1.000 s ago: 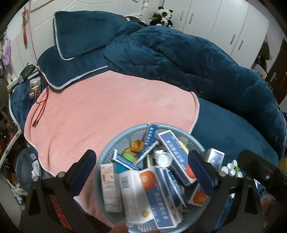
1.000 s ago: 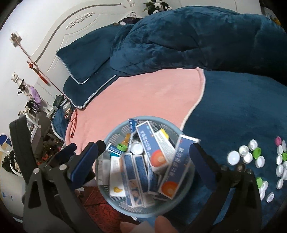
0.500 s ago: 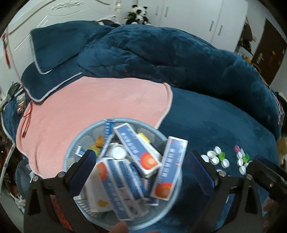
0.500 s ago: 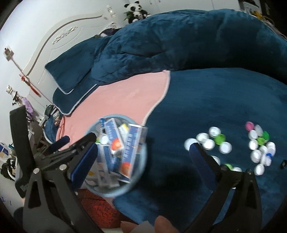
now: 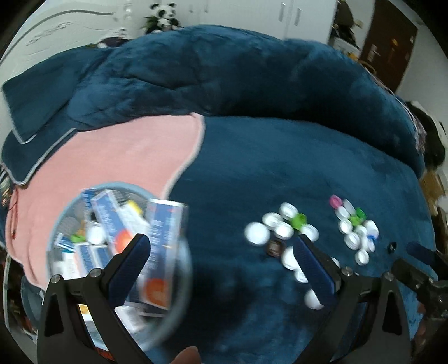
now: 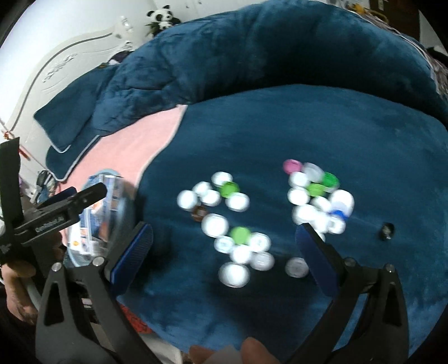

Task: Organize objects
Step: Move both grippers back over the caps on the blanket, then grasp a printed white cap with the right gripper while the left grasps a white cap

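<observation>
The basket [image 5: 84,201], a round mesh one packed with blue-and-white boxes [image 5: 165,235], sits on the bed [image 5: 280,168] where the pink blanket [image 5: 112,156] meets the blue cover. It serves as the landmark.

To the right of the basket, loose caps [image 6: 238,246] lie scattered on the blue cover in two clusters, mostly white with a few green ones [image 6: 229,188] and one pink cap [image 6: 291,165] at the far cluster's upper edge. A small brown cap [image 6: 199,212] lies in the nearer cluster.

The left tongs [image 5: 221,261] gape wide and hold nothing; one finger overlaps the basket's right rim in view, the other reaches over the nearer caps. The right tongs [image 6: 224,252] are likewise spread wide and empty, hovering over the caps to the basket's right. Both views are motion-blurred.

A panda toy [image 5: 162,15] sits beyond the basket, behind the rumpled quilt [image 5: 224,70].
</observation>
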`<state>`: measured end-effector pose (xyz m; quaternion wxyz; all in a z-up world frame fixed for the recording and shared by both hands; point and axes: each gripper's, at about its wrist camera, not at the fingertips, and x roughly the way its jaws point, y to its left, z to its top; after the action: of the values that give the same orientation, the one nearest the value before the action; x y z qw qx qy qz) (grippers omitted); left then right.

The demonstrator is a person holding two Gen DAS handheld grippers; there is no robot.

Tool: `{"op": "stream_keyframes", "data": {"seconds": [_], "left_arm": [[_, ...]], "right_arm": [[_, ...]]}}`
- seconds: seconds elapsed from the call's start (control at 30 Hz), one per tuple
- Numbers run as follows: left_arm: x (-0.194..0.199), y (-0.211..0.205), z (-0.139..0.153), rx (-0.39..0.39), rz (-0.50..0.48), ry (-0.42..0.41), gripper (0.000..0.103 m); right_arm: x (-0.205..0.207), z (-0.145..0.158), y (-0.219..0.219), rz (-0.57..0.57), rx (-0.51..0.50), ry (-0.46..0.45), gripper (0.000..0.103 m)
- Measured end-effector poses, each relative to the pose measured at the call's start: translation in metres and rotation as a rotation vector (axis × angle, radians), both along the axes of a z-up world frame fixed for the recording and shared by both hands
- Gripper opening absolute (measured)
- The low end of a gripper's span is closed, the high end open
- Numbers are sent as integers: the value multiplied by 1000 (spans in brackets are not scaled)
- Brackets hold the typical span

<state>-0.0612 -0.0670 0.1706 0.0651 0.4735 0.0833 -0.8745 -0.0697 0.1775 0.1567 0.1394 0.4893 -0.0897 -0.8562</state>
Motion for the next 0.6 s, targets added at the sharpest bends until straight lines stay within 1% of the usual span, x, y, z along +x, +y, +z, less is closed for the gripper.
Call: {"op": "stream_keyframes", "data": {"seconds": [0.1, 0.17, 0.23, 0.3, 0.33, 0.43, 0.47, 0.5, 0.57, 0.6], "left_arm": [[-5, 31, -15, 7, -65, -30, 102], [-6, 50, -25, -8, -106, -48, 102], [-6, 67, -43, -31, -141, -78, 102], [-5, 79, -62, -32, -165, -120, 102], [-3, 86, -74, -27, -176, -143, 102], [3, 103, -99, -22, -215, -191, 102], [6, 109, -104, -25, -228, -199, 102], [7, 116, -110, -28, -250, -204, 102], [10, 124, -114, -35, -272, -209, 102], [12, 127, -116, -41, -279, -208, 102]], "right_arm": [[5, -14, 22, -23, 28, -9, 103], [9, -31, 39, -49, 24, -29, 103], [11, -53, 51, -65, -6, -80, 103], [11, -70, 54, -66, -7, -129, 103], [12, -79, 55, -64, 15, -148, 103], [15, -103, 56, -42, 113, -166, 102], [17, -111, 55, -27, 154, -173, 100], [19, -117, 53, -9, 188, -173, 91], [20, -122, 49, 3, 234, -169, 81], [20, -123, 47, 11, 246, -164, 80]]}}
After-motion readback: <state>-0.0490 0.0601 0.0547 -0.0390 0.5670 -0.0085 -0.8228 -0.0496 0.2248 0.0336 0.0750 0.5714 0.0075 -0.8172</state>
